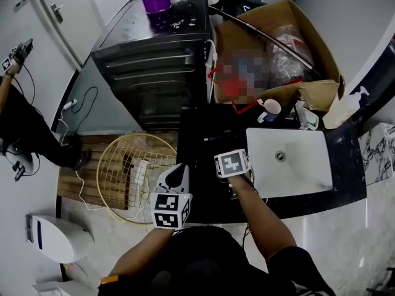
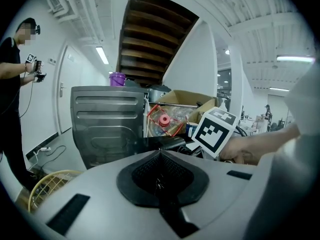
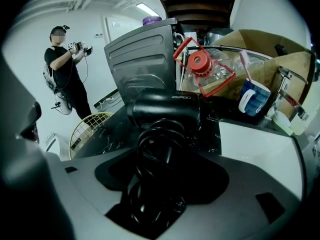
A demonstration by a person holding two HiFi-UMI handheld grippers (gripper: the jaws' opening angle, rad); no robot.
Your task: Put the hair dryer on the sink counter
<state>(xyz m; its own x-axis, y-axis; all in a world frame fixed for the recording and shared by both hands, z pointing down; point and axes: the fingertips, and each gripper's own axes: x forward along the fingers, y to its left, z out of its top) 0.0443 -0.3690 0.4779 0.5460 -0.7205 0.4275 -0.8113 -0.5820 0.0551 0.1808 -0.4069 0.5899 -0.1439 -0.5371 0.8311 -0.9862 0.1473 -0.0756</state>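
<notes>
Mid-frame in the right gripper view: right claw [image 3: 159, 186] pinching black hair dryer [image 3: 165, 111] by its cord-wrapped handle, over dark tabletop [image 3: 112, 130], white basin [image 3: 252, 146] at right. Mug [image 3: 254, 98], jug [image 3: 206, 69], cardboard box [image 3: 282, 51] crowd behind. Left claw [image 2: 160, 181] pressed together, empty.

Counter [image 1: 200, 123] left of sink [image 1: 308, 171] open; box [image 1: 308, 36], mug [image 1: 270, 110] crowd back.

Hair dryer [image 3: 165, 109]: black, barrel crosswise, cord coiled round handle; gripped in right claw [image 3: 159, 176], over dark table [image 3: 107, 130].
</notes>
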